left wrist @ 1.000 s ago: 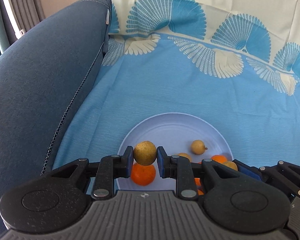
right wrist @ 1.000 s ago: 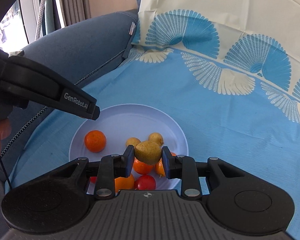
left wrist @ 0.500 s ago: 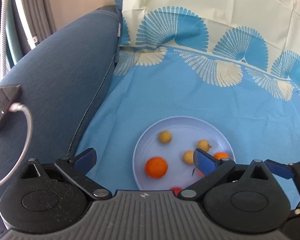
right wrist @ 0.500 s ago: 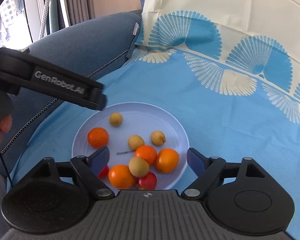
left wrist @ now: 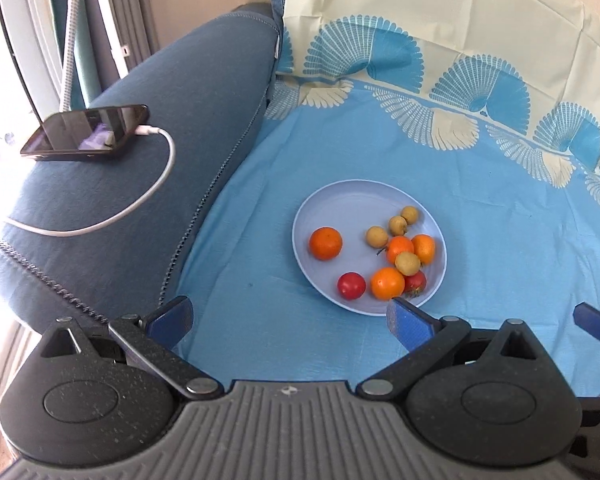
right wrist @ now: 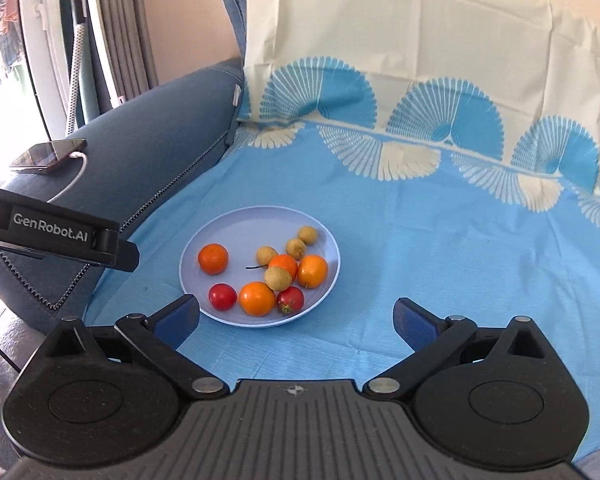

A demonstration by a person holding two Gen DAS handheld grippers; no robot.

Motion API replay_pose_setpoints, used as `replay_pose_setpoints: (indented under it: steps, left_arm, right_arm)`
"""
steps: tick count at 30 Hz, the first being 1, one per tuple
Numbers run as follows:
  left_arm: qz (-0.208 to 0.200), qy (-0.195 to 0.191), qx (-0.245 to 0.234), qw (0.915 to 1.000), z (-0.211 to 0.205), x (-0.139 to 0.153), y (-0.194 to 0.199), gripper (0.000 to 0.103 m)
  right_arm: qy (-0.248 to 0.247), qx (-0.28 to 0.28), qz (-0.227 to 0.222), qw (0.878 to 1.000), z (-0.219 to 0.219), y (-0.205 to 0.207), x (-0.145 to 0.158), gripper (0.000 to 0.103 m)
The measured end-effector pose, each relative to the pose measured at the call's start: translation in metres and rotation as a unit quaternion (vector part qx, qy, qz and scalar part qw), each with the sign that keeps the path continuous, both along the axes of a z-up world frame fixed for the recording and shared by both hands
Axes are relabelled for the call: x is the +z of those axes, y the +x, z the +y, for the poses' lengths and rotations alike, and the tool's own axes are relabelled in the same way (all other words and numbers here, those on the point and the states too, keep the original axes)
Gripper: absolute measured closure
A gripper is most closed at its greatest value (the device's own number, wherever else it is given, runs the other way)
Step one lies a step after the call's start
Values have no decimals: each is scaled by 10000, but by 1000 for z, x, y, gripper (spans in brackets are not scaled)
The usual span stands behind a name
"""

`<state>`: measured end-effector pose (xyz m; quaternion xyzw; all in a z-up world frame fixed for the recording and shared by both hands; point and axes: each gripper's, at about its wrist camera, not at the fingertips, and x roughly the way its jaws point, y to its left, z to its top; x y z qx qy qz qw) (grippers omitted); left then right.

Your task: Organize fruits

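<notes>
Sitting on pale blue plate (right wrist: 324, 236): oranges, small tan fruits, red tomatoes; left gripper (left wrist: 288, 320) wide, empty; right gripper (right wrist: 296, 320) opening, empty.

Left tongs (left wrist: 288, 322) wide, right tongs (right wrist: 296, 320) opening, empty

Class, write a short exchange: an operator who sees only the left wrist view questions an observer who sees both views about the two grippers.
Operator: My view shows just one blue tip of the right gripper. Is it holding anything?
Observer: No. Its jaws are opening and nothing is held between them.
Operator: How does my left gripper sit relative to the plate?
Observer: The right wrist view shows its side, lettered GenRobot.AI. It is left of the plate and does not overlap the rim in the picture.
</notes>
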<state>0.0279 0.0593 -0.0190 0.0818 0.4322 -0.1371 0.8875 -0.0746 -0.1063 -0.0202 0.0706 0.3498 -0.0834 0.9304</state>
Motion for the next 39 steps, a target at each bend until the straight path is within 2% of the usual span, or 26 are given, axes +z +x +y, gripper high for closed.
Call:
replay_pose_setpoints:
  steps: [9,16,39]
  left_arm:
    - [-274,62,-13,9996,9,14,-40,0]
    - [-411,115,-116,9990,7,19,-53,0]
    - [-488,255,-209,9983,0,19,-57,0]
  right_arm:
    - [-240,-102,-309,9992,12,-41,18,1]
    - [-330,-152,-498,9981,14,-59,28,1]
    - [-387,-243,-487,9978,15,-59,26,1]
